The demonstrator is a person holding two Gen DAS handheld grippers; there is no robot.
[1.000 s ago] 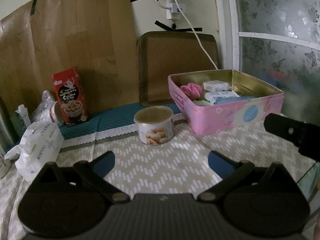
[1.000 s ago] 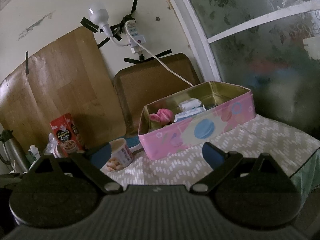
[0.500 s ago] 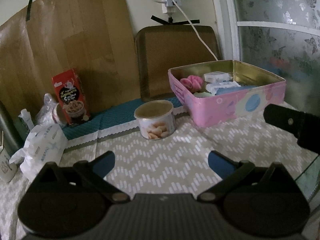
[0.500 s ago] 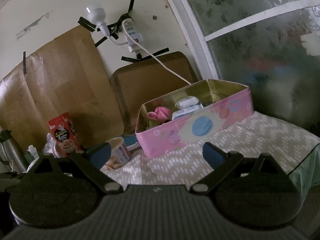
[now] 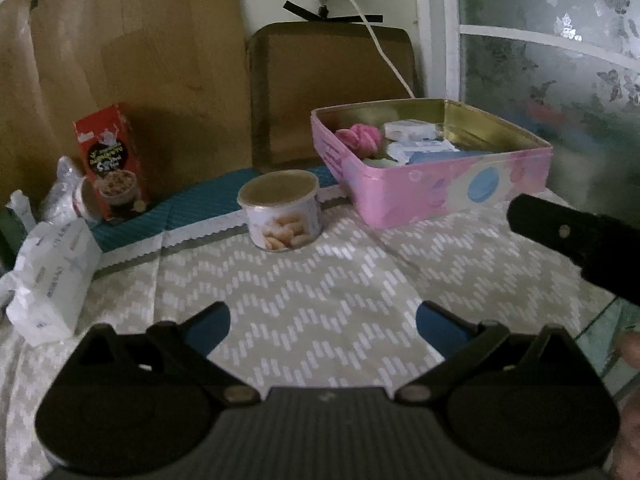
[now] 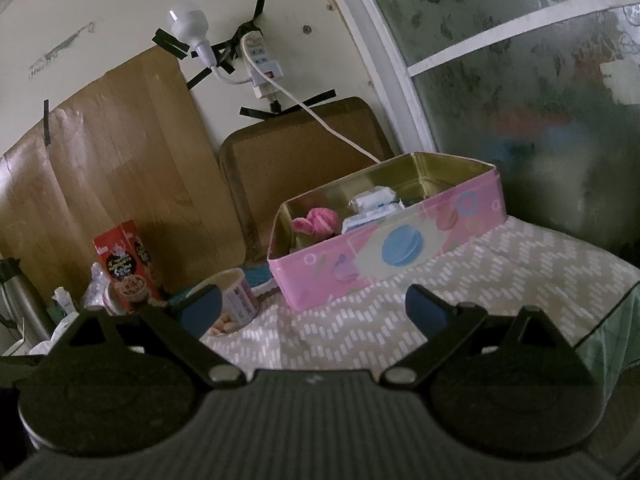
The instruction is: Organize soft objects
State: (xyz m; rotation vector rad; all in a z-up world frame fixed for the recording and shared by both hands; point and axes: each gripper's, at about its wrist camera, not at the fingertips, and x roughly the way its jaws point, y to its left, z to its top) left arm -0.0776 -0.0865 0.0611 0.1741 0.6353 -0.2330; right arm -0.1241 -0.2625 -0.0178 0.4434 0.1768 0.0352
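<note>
Both grippers are hovering over the bench, jaws spread wide, holding nothing. Left gripper point(image 5: 322, 322), right gripper point(image 6: 312, 306). Soft items are sitting in the pink tin point(image 5: 432, 196): pink bundle point(image 5: 358, 138), white packs. Looks near done; next probably the tissue pack point(image 5: 52, 272).

A crumpled pink cloth point(image 5: 358, 138) and white soft packs point(image 5: 408, 130) lie inside the open pink tin point(image 5: 432, 188).

Dim, soft daylight through the frosted window point(image 5: 552, 60) at right, pale patches across the table point(image 5: 320, 280), deep shadow behind the red carton point(image 5: 110, 164), mild overall blur, and strong fisheye bending with dark vignetted corners.
</note>
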